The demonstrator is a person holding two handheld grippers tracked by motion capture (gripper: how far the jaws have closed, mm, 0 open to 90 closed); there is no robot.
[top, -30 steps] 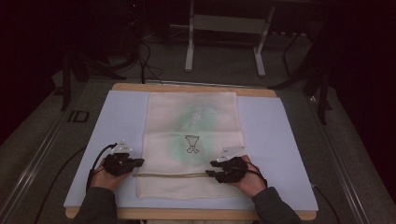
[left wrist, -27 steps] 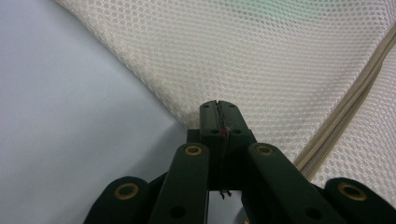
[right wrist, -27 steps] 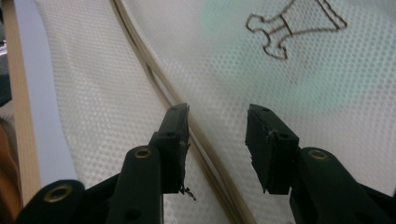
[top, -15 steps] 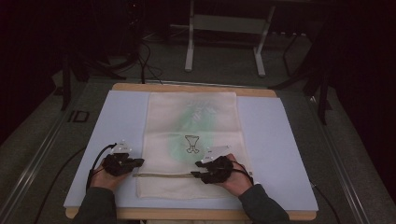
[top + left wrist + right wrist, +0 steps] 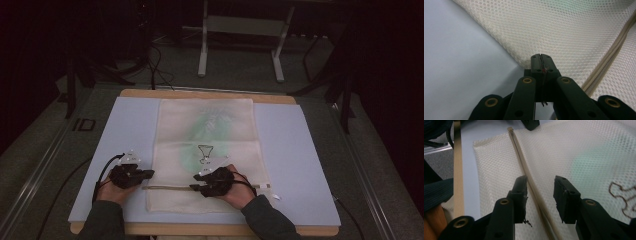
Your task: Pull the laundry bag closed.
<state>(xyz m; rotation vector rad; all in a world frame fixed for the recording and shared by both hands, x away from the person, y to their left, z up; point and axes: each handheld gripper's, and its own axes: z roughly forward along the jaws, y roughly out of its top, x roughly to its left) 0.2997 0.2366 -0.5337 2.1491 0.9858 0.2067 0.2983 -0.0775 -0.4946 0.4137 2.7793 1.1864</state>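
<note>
A cream mesh bag (image 5: 207, 130) lies flat on the pale blue mat (image 5: 295, 150), with a zipper (image 5: 170, 188) running across its near end. At the bag's left edge, where the zipper ends, my left gripper (image 5: 149, 173) is shut. In the left gripper view its jaws (image 5: 540, 57) pinch the edge of the mesh (image 5: 564, 30), and the zipper (image 5: 614, 50) runs off to the right. My right gripper (image 5: 192, 188) rests on the bag near its middle. In the right gripper view it stands open (image 5: 540, 182) with the zipper (image 5: 520, 147) passing between its fingers.
Something green with a dark outline (image 5: 204, 150) shows through the mesh. The mat covers a wooden table (image 5: 200, 93), whose near edge is by the person's sleeves. A metal stand (image 5: 240, 45) and cables (image 5: 155, 65) sit on the dark floor behind.
My right gripper has slid left along the zipper toward the middle of the bag. The left gripper has stayed at the bag's left edge.
</note>
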